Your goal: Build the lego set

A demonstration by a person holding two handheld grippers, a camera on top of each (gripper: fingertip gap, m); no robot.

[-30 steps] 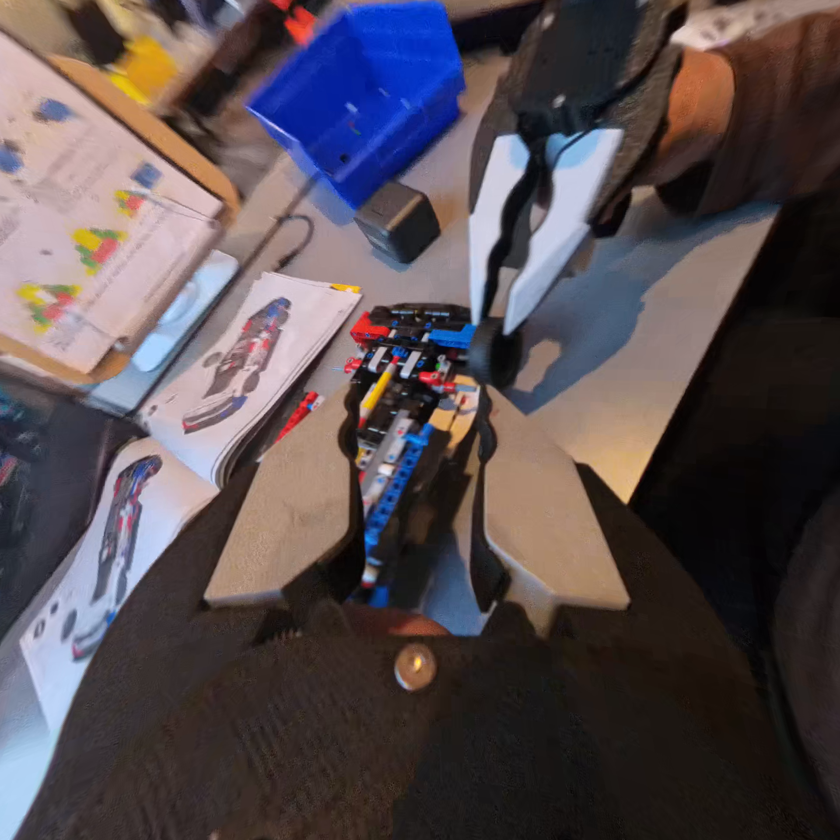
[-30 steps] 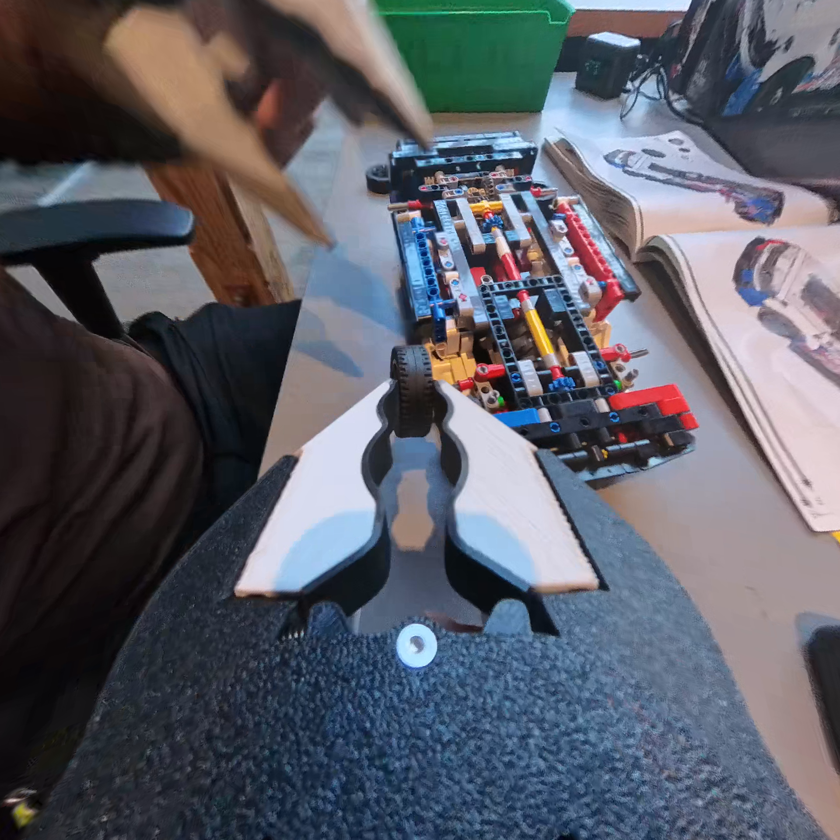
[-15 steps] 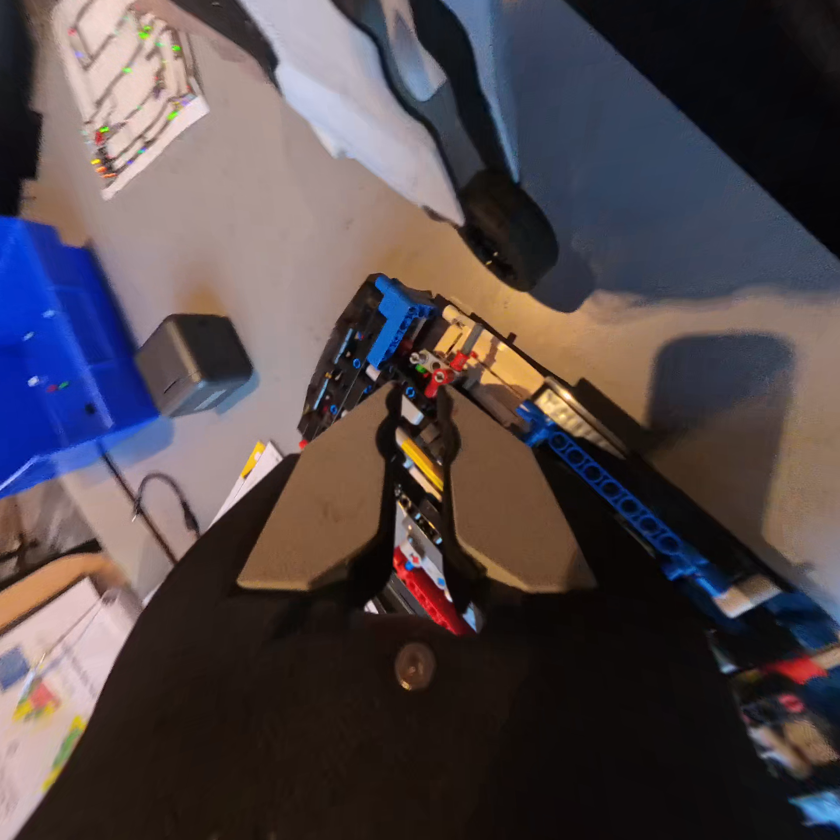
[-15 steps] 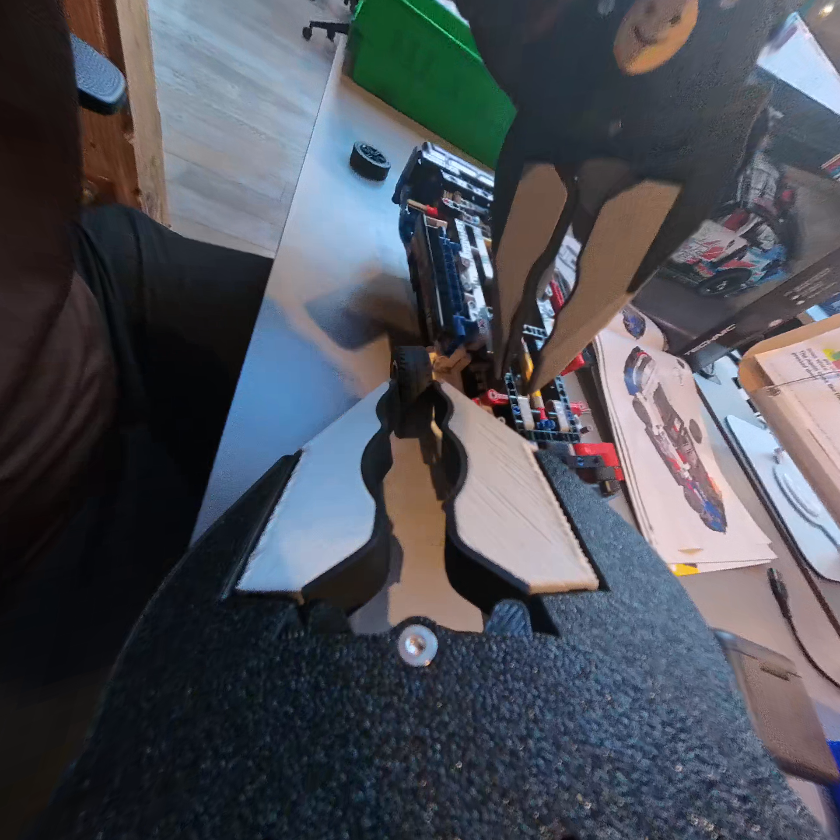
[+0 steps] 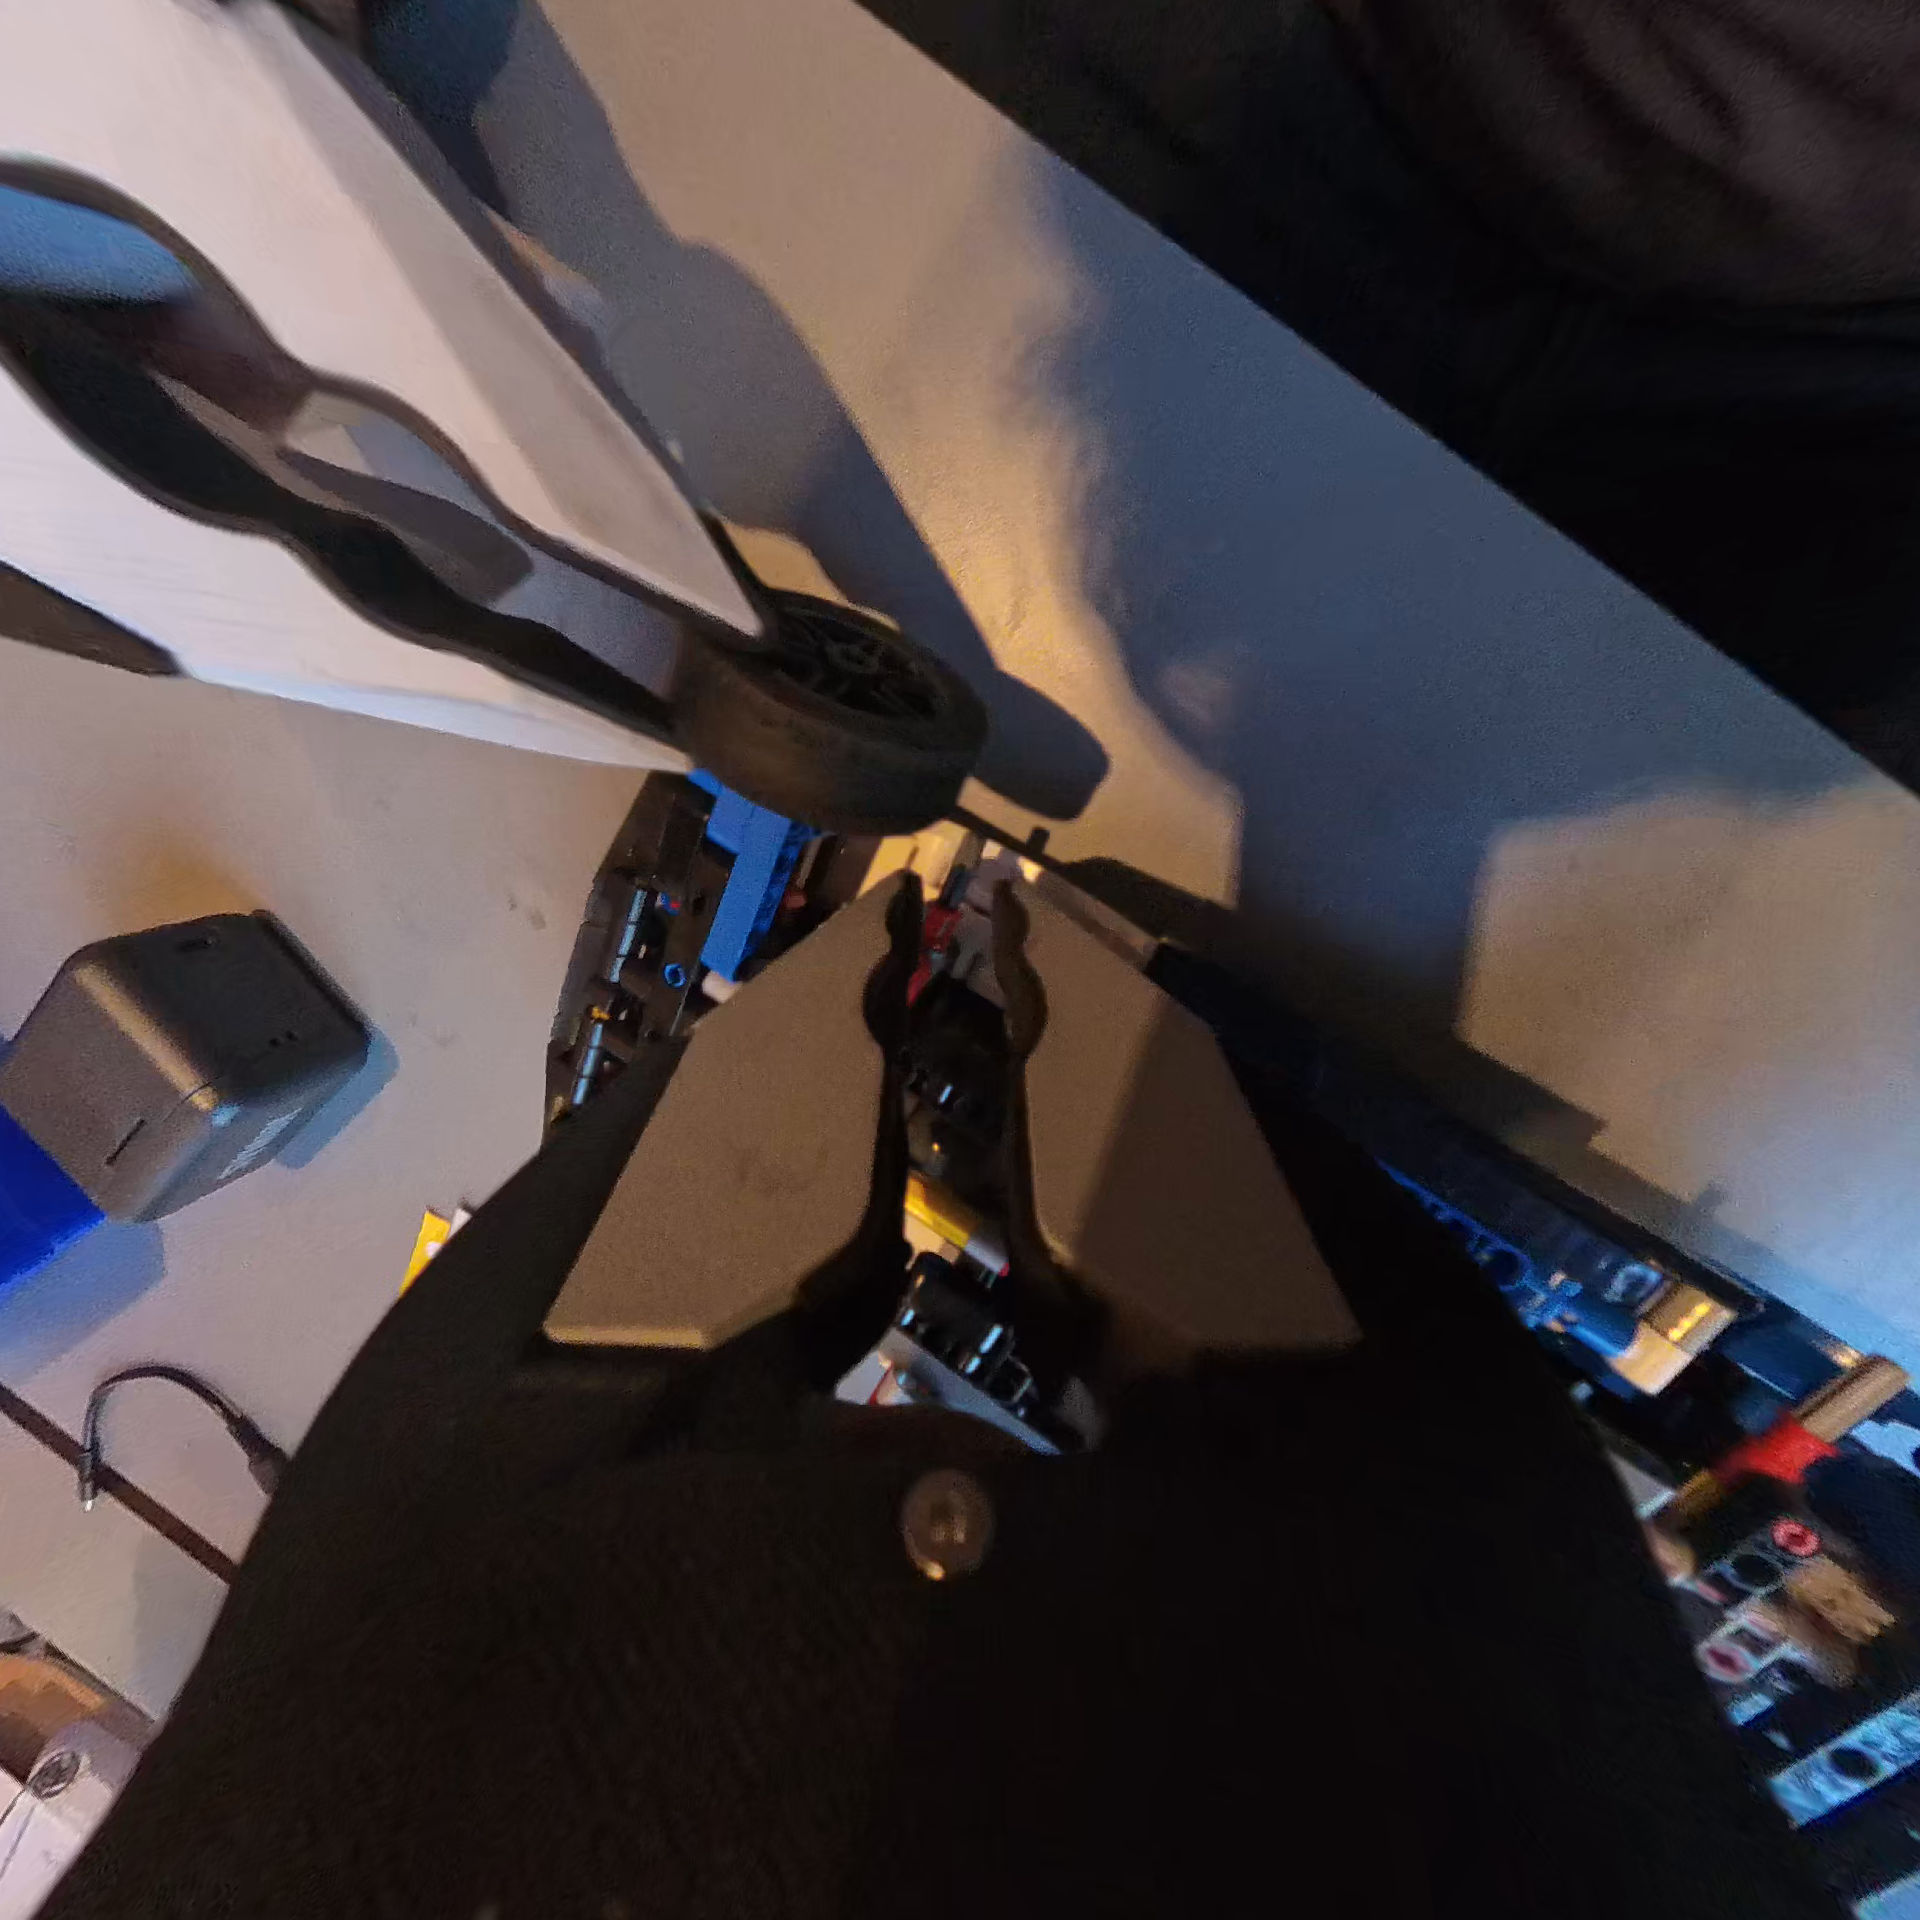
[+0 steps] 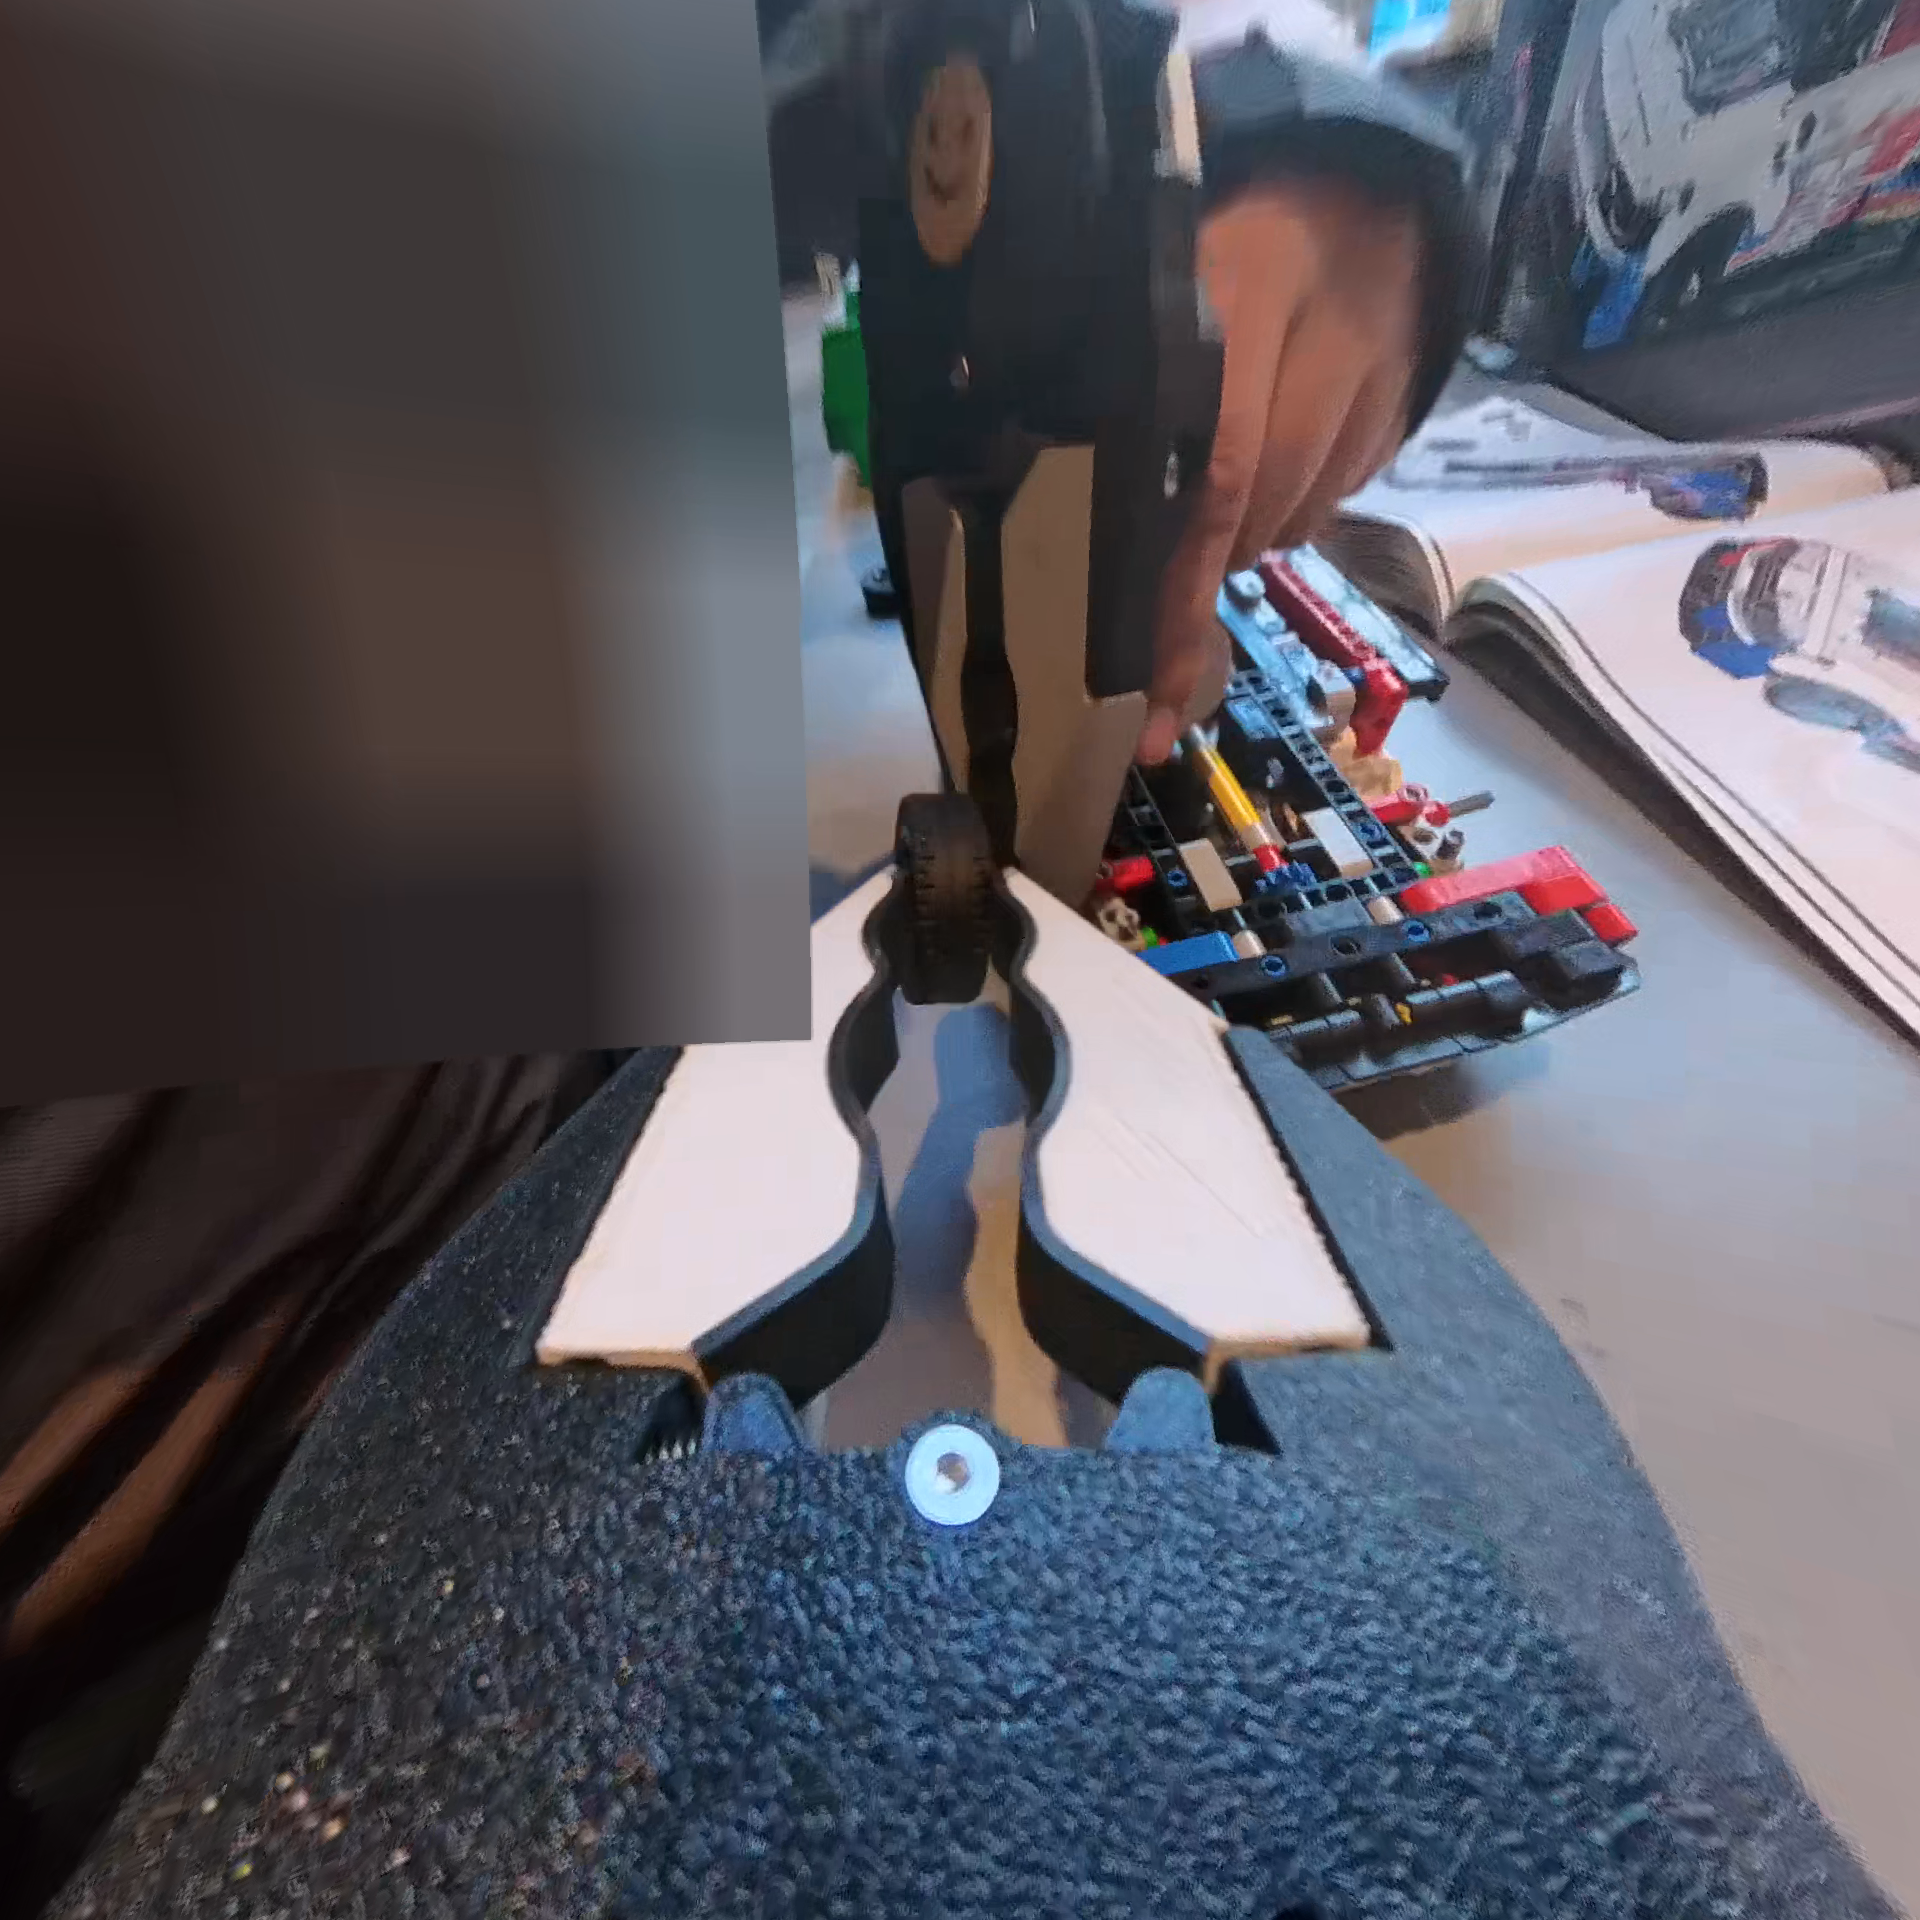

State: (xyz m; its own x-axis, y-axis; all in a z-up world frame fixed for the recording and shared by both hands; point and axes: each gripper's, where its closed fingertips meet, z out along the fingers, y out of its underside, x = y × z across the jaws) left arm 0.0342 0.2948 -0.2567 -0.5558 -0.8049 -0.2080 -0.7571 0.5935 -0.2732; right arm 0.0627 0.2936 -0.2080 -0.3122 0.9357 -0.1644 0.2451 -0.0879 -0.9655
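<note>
The lego car chassis (image 6: 1351, 914), black with blue, red and yellow parts, lies on the grey table. My right gripper (image 6: 945, 894) is shut on a small black wheel (image 6: 943, 914) and holds it against the chassis's near left corner. In the left wrist view the wheel (image 5: 831, 717) and the right gripper (image 5: 717, 665) come in from the upper left. My left gripper (image 5: 951, 899) points steeply down onto the chassis (image 5: 665, 956), jaws nearly together on its parts right beside the wheel. It stands upright in the right wrist view (image 6: 1029, 862).
An open instruction booklet (image 6: 1714, 727) lies right of the chassis, with a printed box (image 6: 1714, 156) behind it. A green bin (image 6: 844, 384) stands at the back. A black cube charger (image 5: 177, 1060), a cable (image 5: 156, 1392) and a blue bin (image 5: 31, 1205) are nearby. The table edge (image 5: 1558, 540) is close. There is about 6 centimetres between the tips of the two grippers.
My left gripper swung from lying along the chassis to standing over its corner, jaws narrowed. The right gripper brought the wheel up to that corner.
</note>
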